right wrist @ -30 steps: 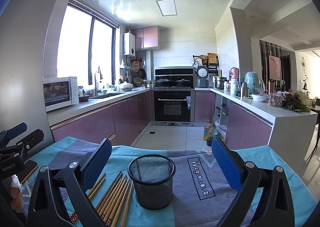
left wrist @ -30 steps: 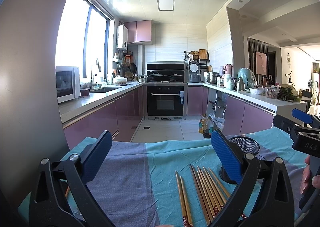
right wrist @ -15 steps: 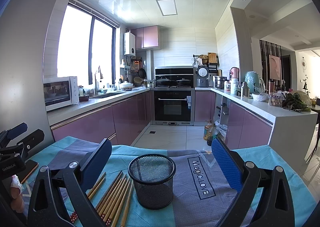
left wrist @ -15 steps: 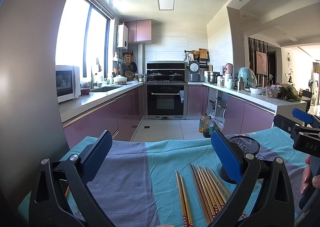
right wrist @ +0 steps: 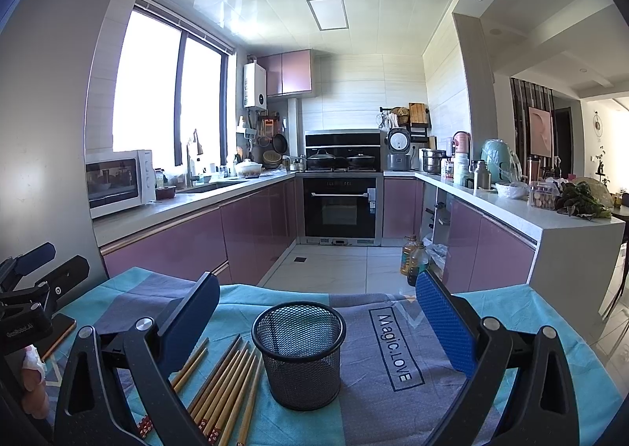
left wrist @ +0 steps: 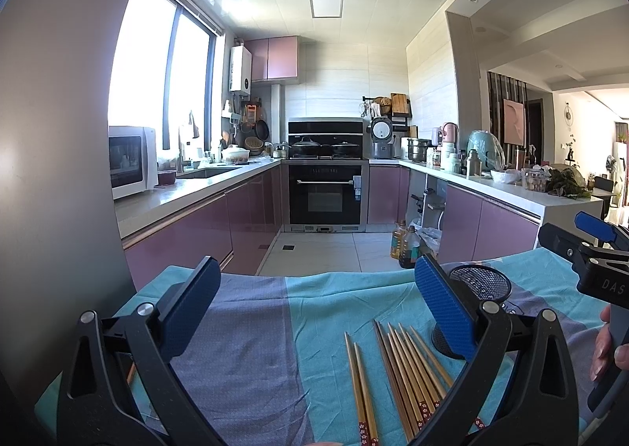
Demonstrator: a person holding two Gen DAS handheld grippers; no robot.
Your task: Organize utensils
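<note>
Several wooden chopsticks (left wrist: 405, 375) lie side by side on the teal and grey tablecloth (left wrist: 243, 359); they also show in the right wrist view (right wrist: 224, 383). A black mesh holder (right wrist: 300, 353) stands upright and empty just right of them, partly hidden behind my left finger in the left wrist view (left wrist: 481, 282). My left gripper (left wrist: 314, 308) is open and empty above the cloth, with the chopsticks between its fingers. My right gripper (right wrist: 314, 312) is open and empty, with the holder between its fingers.
The table's far edge drops to a tiled kitchen floor (right wrist: 334, 265). Purple cabinets and counters run along both sides, an oven (right wrist: 340, 206) at the back. Oil bottles (right wrist: 412, 257) stand on the floor. A phone-like flat object (right wrist: 59, 332) lies at the cloth's left.
</note>
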